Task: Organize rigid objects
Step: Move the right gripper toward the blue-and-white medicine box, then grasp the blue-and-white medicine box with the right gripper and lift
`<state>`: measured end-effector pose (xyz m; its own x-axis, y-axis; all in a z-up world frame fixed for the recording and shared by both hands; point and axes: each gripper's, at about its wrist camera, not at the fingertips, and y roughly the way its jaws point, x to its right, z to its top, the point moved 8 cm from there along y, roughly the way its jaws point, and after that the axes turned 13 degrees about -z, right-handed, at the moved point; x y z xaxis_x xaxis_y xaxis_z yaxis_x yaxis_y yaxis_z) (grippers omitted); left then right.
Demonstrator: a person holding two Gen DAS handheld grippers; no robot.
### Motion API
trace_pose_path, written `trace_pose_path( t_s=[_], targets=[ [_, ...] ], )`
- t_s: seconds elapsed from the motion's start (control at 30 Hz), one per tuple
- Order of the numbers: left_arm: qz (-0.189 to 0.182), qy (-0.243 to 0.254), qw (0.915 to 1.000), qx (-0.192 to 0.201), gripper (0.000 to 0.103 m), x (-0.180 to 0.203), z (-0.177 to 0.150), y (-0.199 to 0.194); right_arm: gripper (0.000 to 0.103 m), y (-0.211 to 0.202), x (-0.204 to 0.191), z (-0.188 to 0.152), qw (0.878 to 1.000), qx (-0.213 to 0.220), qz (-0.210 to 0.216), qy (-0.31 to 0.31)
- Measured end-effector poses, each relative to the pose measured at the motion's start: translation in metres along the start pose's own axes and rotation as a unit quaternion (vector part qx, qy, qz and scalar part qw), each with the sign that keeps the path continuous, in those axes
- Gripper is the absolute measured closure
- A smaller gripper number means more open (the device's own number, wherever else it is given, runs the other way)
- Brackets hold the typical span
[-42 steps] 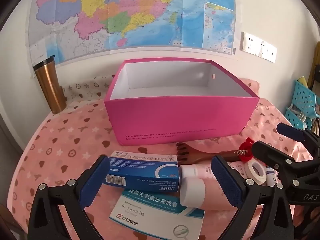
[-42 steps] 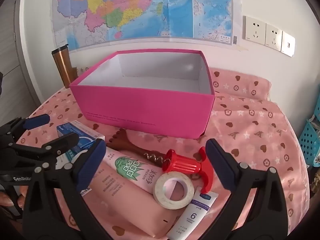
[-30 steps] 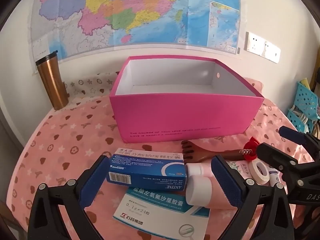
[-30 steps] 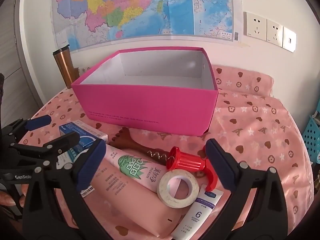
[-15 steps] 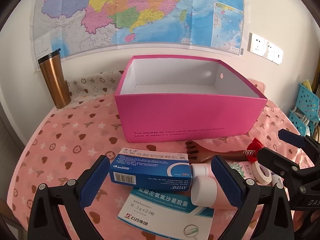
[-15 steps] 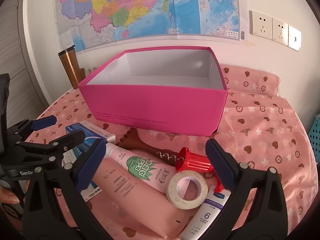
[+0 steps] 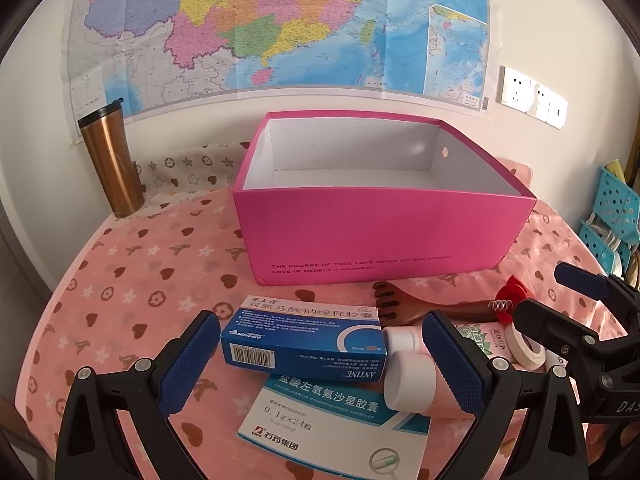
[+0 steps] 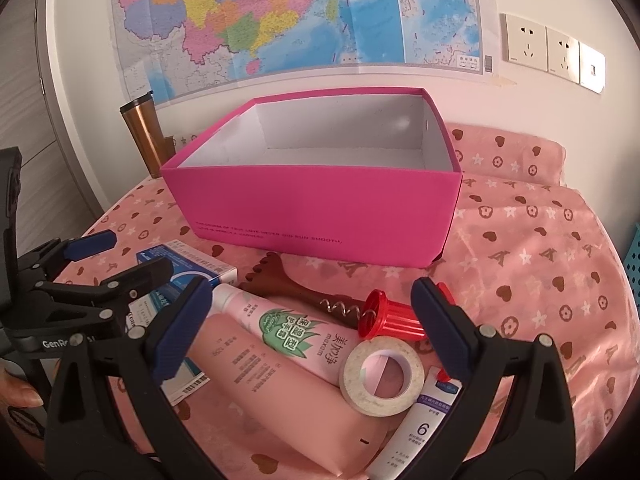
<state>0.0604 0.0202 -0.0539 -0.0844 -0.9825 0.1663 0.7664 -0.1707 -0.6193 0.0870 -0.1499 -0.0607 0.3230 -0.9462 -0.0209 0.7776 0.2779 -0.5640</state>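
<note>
Nothing packed yet: pink box (image 7: 380,236) empty, medicine cartons, tubes, tape roll (image 8: 382,378), corkscrew (image 8: 384,316) outside; left gripper (image 7: 320,364) and right gripper (image 8: 308,328) gape wide, holding nothing.

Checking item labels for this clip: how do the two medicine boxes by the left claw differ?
The blue box is dark blue with a white top; the white box is mostly white with a teal band. The blue box lies on top, the white box partly under it. The blue box shows a barcode on its near side; the white box shows a capsule icon. Both are printed cartons lying flat on the pink cloth.
</note>
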Motion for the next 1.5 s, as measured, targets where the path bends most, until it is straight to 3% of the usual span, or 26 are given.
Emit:
trace_pose_path(
  t_s=[0.7,0.87,1.07,1.5],
  targets=[
    [-0.005,-0.003,1.0000,-0.008,0.000,-0.023,-0.008,-0.001,0.003,0.006,-0.013,-0.011,0.999,-0.024,0.041,-0.004],
    [-0.021,-0.022,0.9994,-0.015,0.001,-0.041,-0.008,0.003,0.012,0.010,-0.027,-0.012,0.996,-0.037,0.076,-0.014],
    [-0.047,-0.031,0.9980,-0.028,0.014,-0.056,-0.007,0.010,0.025,0.023,-0.059,-0.012,0.988,-0.067,0.133,-0.043],
    [-0.131,-0.066,0.9867,-0.071,0.036,-0.066,-0.016,0.031,0.031,0.066,-0.103,-0.007,0.969,-0.132,0.193,-0.075]
  ],
)
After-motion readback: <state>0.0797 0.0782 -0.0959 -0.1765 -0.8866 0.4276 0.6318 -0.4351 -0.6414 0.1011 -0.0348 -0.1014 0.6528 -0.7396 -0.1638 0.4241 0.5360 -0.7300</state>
